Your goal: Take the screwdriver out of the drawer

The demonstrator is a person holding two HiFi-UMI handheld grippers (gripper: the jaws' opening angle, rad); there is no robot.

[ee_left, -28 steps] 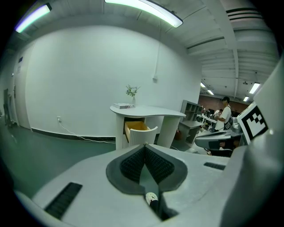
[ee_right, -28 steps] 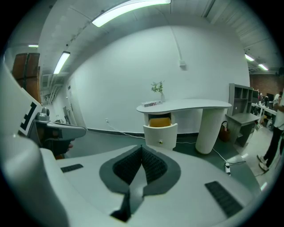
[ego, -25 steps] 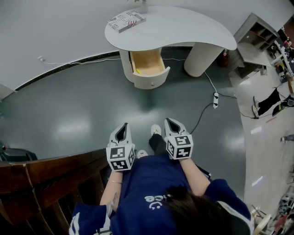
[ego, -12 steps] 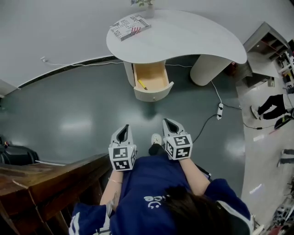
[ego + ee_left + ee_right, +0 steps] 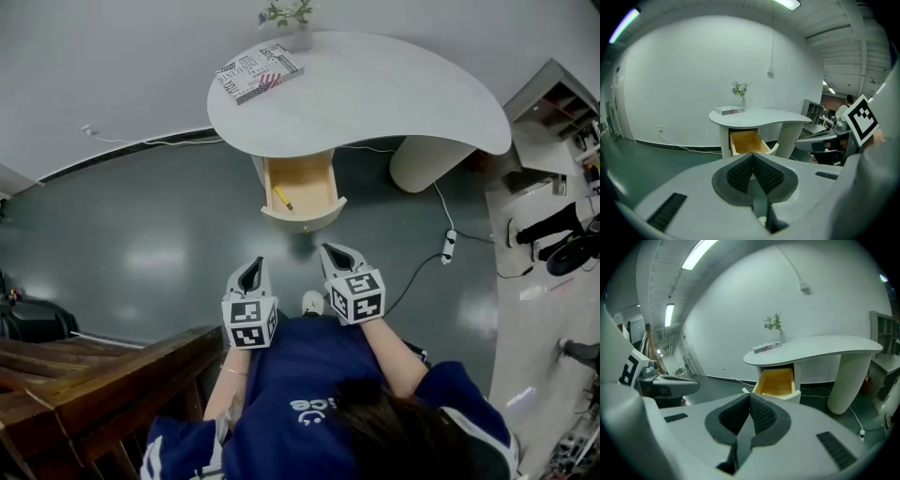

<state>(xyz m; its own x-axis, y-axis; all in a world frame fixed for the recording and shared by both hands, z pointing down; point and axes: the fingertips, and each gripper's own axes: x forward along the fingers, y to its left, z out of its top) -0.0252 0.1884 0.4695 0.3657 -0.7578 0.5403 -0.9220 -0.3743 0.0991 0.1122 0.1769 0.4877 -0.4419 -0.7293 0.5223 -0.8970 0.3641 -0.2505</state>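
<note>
A white curved desk [image 5: 375, 89] has one wooden drawer [image 5: 302, 214] pulled open below its top. A yellow screwdriver [image 5: 281, 198] lies inside near the drawer's left side. Both grippers are held side by side above the dark floor, short of the drawer. My left gripper [image 5: 252, 265] is shut and holds nothing. My right gripper [image 5: 331, 249] is shut too, empty, and slightly nearer the drawer front. In the left gripper view the drawer [image 5: 746, 142] shows just beyond the closed left gripper [image 5: 753, 156]. In the right gripper view the drawer [image 5: 777, 382] sits past the closed right gripper [image 5: 750, 395].
A book [image 5: 259, 66] and a small potted plant [image 5: 286, 14] stand on the desk. A power strip [image 5: 451, 246] with its cable lies on the floor at right. A wooden railing [image 5: 94, 375] is at lower left. Shelving [image 5: 562, 103] and someone's legs [image 5: 553, 225] are at far right.
The desk and open drawer have come closer to both grippers as the person walked toward them. Both grippers stayed shut and empty.
</note>
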